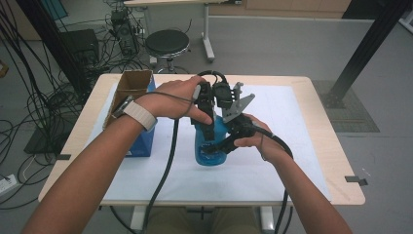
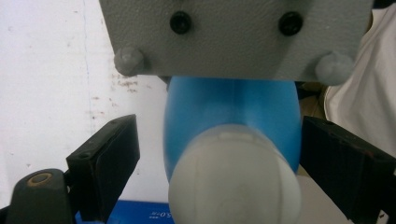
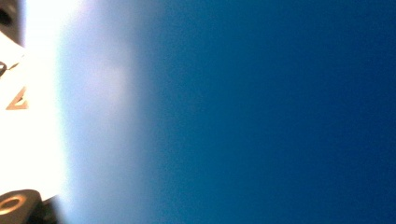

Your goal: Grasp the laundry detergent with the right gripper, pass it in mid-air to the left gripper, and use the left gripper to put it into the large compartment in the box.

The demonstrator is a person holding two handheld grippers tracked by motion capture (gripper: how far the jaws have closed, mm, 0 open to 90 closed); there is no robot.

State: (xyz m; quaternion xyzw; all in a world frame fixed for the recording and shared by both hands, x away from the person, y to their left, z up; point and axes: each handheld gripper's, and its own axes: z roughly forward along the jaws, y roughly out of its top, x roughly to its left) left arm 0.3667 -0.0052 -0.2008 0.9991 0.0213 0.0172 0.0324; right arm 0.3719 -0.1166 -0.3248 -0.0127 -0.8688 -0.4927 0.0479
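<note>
A blue bottle (image 1: 208,152) with a white cap (image 2: 233,184) stands upright on the white sheet in the middle of the table. My right gripper (image 1: 221,145) comes in from the right and is shut on the bottle's body, whose blue wall (image 3: 257,112) sits right against its camera. Its grey plate (image 1: 238,105) rises above the bottle. My left gripper (image 1: 210,131) points down over the bottle's top. In the left gripper view its jaws stand on either side of the cap and shoulder (image 2: 229,107), with a gap on the left side, so my left gripper (image 2: 220,125) is open.
An open cardboard box (image 1: 134,83) sits against a blue box (image 1: 141,144) at the table's left. The white sheet (image 1: 292,146) covers most of the tabletop. Beyond the far edge stand a black stool (image 1: 167,43) and a desk leg, and cables lie on the floor at the left.
</note>
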